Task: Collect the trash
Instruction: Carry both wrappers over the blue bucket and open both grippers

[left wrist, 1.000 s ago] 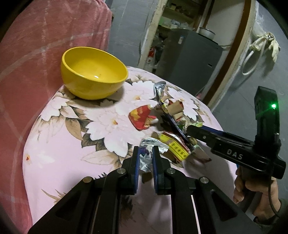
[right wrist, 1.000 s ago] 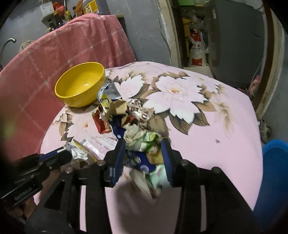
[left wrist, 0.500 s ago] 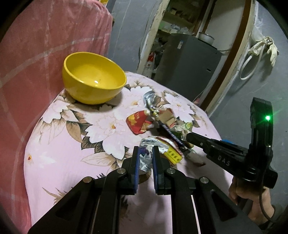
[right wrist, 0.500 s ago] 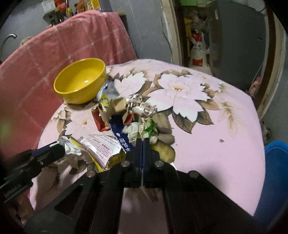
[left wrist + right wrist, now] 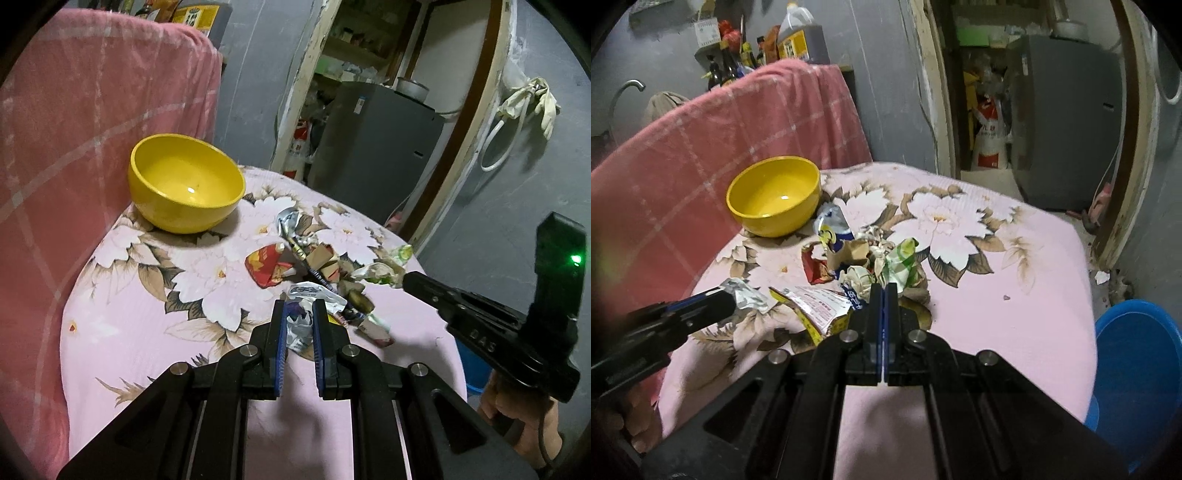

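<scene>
A modest home kitchen: a table under a pink floral cloth (image 5: pixel 1015 314), a grey metal refrigerator (image 5: pixel 1067 122) by the doorway, dark sauce bottles (image 5: pixel 727 66) on a wall shelf, a large oil jug (image 5: pixel 801 37).

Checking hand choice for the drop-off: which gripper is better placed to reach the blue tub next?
Probably right: the blue tub sits beside the table on the side of the right gripper. The left gripper, clamped on a silver wrapper, is farther across.

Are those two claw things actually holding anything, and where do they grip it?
Left gripper pinches a crumpled silver wrapper by its near end. Right gripper is shut; whether it holds anything cannot be told.
</scene>
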Tool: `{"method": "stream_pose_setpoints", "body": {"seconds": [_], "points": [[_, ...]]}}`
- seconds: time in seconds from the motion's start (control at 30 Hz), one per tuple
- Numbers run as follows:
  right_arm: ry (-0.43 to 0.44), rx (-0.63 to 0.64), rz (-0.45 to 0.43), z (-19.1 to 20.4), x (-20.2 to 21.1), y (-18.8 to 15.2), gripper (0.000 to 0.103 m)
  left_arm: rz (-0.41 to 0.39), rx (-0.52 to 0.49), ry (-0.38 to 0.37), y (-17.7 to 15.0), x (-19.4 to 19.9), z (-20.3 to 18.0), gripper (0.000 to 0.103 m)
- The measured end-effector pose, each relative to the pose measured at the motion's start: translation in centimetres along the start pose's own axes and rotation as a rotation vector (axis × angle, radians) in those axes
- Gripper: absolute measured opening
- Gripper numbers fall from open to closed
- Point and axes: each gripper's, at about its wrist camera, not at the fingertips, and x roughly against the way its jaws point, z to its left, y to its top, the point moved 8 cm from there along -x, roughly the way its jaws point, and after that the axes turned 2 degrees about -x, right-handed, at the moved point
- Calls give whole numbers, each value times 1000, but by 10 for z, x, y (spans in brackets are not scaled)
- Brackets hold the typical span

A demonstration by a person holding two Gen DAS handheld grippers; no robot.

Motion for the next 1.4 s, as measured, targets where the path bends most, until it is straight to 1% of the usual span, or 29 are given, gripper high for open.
{"method": "stream_pose_setpoints", "body": {"seconds": [0.13, 0.27, 0.3, 0.47, 0.5, 0.57, 0.67, 0.8, 0.93, 1.03, 1.2, 1.27, 1.4], "points": [[-20, 1, -97, -3, 35, 8, 33, -46, -22, -20, 10, 7, -14, 10], [-60, 18, -220, -6, 79, 21, 33, -119, -45, -66, 26, 17, -39, 10], [-77, 22, -261, -9, 94, 25, 33, -146, -56, -81, 31, 20, -49, 10], [-148, 20, -405, -25, 148, 40, 34, -261, -107, -161, 53, 37, -95, 10], [-169, 20, -434, -30, 160, 42, 37, -290, -120, -183, 57, 40, -108, 10], [-205, 18, -477, -40, 180, 44, 40, -327, -137, -215, 64, 46, -128, 11], [-263, 12, -529, -58, 206, 44, 40, -377, -169, -269, 72, 50, -163, 11], [-330, -14, -562, -87, 233, 39, 40, -407, -198, -332, 77, 48, -202, 11], [-388, -25, -556, -111, 248, 28, 40, -394, -217, -386, 76, 37, -237, 11], [-426, -41, -534, -131, 251, 17, 40, -356, -234, -409, 71, 23, -258, 11], [-459, -99, -479, -164, 244, -5, 40, -260, -258, -420, 54, -7, -286, 11], [-461, -135, -452, -178, 237, -13, 40, -209, -278, -417, 46, -24, -295, 11], [-453, -197, -401, -201, 222, -29, 40, -130, -301, -409, 28, -47, -306, 11]]}}
